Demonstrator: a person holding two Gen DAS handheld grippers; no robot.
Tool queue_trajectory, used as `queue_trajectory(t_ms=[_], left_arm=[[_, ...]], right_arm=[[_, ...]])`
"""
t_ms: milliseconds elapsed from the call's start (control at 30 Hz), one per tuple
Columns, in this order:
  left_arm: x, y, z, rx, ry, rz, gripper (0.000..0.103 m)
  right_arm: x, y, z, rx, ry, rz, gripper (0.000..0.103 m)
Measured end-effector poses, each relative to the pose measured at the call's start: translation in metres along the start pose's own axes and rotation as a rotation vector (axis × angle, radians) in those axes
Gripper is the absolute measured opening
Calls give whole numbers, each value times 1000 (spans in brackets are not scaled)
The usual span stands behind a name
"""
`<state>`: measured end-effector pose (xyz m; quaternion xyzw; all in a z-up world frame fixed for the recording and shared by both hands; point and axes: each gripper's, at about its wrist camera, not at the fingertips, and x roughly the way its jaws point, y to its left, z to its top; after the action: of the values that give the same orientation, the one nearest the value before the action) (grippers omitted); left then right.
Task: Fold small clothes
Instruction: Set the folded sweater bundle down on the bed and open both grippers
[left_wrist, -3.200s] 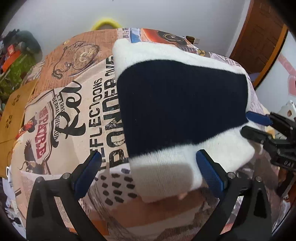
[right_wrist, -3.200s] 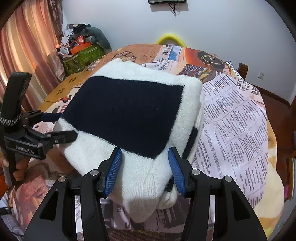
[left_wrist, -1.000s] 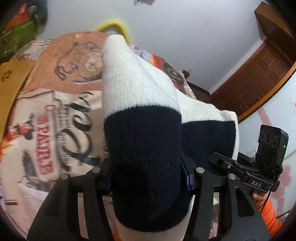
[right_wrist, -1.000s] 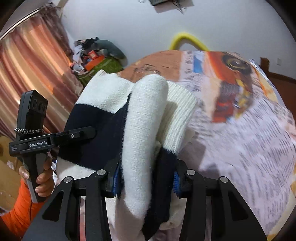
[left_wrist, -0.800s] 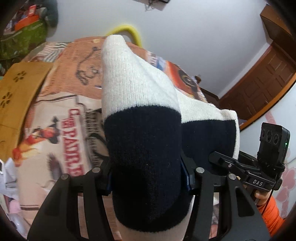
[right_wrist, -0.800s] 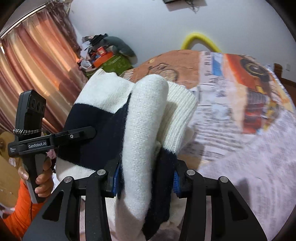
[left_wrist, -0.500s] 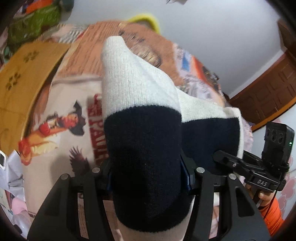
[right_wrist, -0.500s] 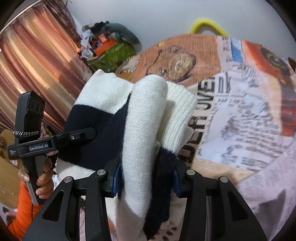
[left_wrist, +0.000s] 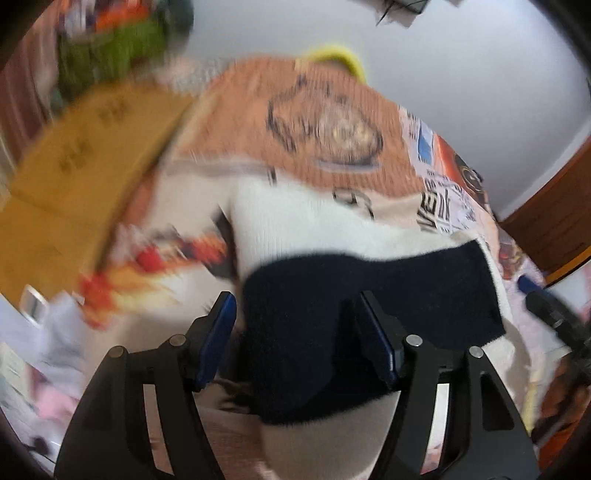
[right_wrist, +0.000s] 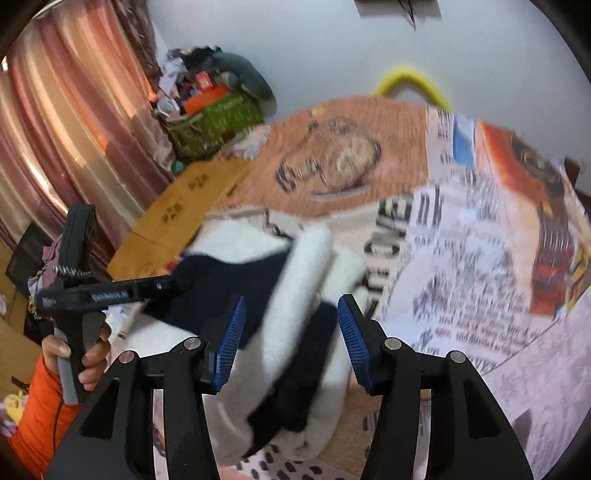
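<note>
The folded white and navy knit sweater (left_wrist: 369, 295) lies in a bundle on the printed bed cover (left_wrist: 332, 147). My left gripper (left_wrist: 297, 332) straddles its navy end with the jaws opening; the left pad stands clear of the knit and the right pad sits against it without squeezing. In the right wrist view the sweater (right_wrist: 295, 277) shows its rolled white edge between the pads of my right gripper (right_wrist: 290, 339). Its jaws are opening too, with gaps on both sides. The left gripper's body (right_wrist: 107, 291) and the hand (right_wrist: 74, 354) holding it appear at the left.
A yellow-brown board (left_wrist: 74, 166) lies along the cover's left side. A green basket of clutter (right_wrist: 214, 125) and pink curtains (right_wrist: 74, 129) stand behind it. A yellow hoop (right_wrist: 410, 81) leans at the far wall, and a wooden door (left_wrist: 554, 206) is at the right.
Both grippers carried the clamped sweater across and down onto the cover. Their jaws have since widened, and the bundle has slumped out of the grip onto the cover.
</note>
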<state>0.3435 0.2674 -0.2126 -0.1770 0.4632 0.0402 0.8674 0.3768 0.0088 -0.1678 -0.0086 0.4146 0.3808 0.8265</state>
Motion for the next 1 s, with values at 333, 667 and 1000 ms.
queue_trajectory(t_ms=[333, 667, 1000], left_arm=[[-19, -38, -31, 125, 3, -32, 66], [6, -75, -81, 312, -28, 179, 76], [-52, -79, -91, 290, -111, 201, 75]], right_arm=[[24, 39, -15, -153, 28, 4, 49], [26, 17, -55, -115, 74, -20, 45], [-18, 16, -68, -98, 48, -57, 47]])
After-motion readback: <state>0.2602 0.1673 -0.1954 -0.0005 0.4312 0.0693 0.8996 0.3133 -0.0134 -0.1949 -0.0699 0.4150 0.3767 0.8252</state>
